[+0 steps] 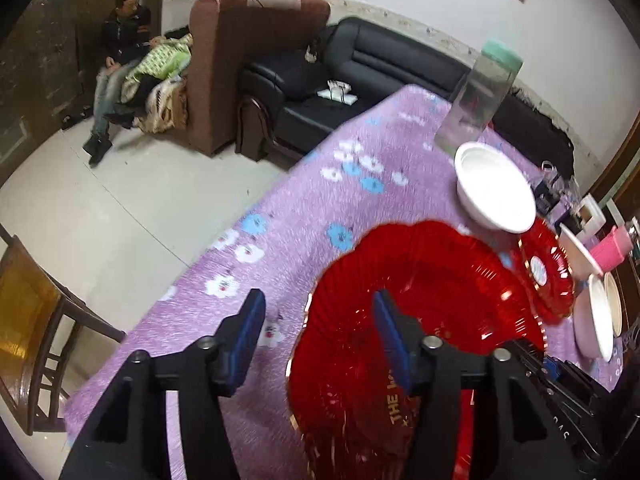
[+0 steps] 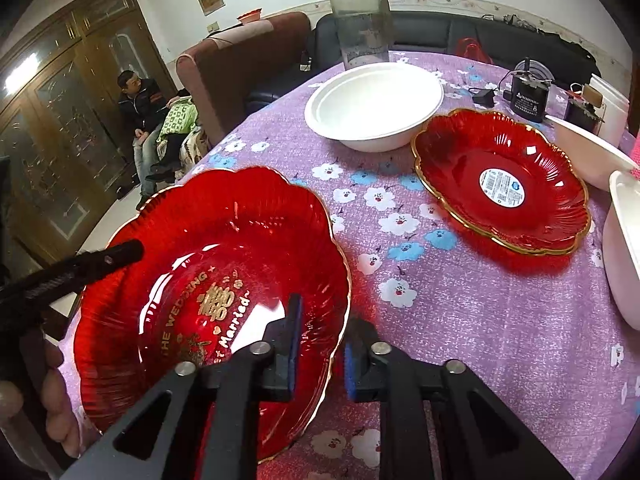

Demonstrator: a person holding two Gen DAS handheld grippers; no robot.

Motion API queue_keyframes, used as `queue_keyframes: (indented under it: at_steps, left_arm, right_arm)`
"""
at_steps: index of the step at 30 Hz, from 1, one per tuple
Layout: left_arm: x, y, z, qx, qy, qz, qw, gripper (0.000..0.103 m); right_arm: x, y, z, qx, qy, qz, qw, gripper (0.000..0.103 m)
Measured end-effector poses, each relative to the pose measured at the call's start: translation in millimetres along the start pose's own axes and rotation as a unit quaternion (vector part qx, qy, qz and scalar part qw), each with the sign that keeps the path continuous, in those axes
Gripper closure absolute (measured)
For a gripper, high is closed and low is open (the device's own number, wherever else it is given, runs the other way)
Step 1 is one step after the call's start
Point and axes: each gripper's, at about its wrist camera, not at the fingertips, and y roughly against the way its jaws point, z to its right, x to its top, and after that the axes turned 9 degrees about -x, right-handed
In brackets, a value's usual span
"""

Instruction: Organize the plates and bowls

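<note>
The red wedding plate (image 2: 212,300) looks like thin moulded plastic: light, fairly stiff, glossy and likely slippery, so the scalloped gold rim is the sensible place to pinch, with pads well over the lip, since a shallow grip could slide off. It is translucent red, fluted from centre to rim, with gold lettering reading "THE WEDDING" and "Married" around a double-happiness sign. It sits at the near left edge of the bench (image 2: 480,340), which is covered in a purple flowered cloth, and its left side appears to overhang the edge. The right gripper (image 2: 320,344) has its jaws partly apart and straddling the plate's near right rim, 1 pad inside the dish and 1 outside; I cannot tell whether they press on it yet. The left gripper (image 1: 316,340) has its jaws wide apart, with 1 pad over the plate's interior and the other out over the cloth, holding nothing. Toward the far right lie 2 stacked red plates (image 2: 504,188), the top one bearing a round label, probably the stack this plate should join. A white bowl (image 2: 376,104) stands beyond them near the far edge, in front of a clear jar with a green lid (image 2: 360,12), and more white dishes (image 2: 624,248) crowd the right edge.
</note>
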Motion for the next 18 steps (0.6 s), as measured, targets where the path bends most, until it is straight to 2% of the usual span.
queue_keyframes:
  at_steps: [3,9,12,14,16,18]
  left_arm:
    - [-0.8,21.6,3.7,0.002,0.001,0.016,0.9999,0.04]
    - [-9.7,58.8,29.4,-0.008,-0.021,0.031,0.9993,0.027]
    - [-14.1,74.9,57.6,-0.035,-0.044,0.024,0.9981,0.018]
    - [-18.5,83.0,78.8,-0.06,-0.065,0.013,0.996,0.017]
    - [-24.0,91.6,101.5,-0.085,-0.089,0.004,0.9924,0.016]
    - [-28.1,95.3,120.1,-0.101,-0.103,-0.005,0.9895,0.016]
  right_arm:
    - [-1.3,14.7,5.4,-0.011,-0.004,0.024,1.0,0.058]
    - [-10.4,47.9,30.2,-0.021,-0.015,0.056,0.998,0.057]
    - [-16.9,68.7,47.2,-0.035,-0.023,0.077,0.996,0.056]
    - [-22.5,87.7,60.5,-0.056,-0.025,0.103,0.993,0.054]
    - [-27.3,108.4,75.0,-0.088,-0.025,0.136,0.986,0.045]
    - [-32.1,124.8,91.8,-0.116,-0.031,0.169,0.978,0.025]
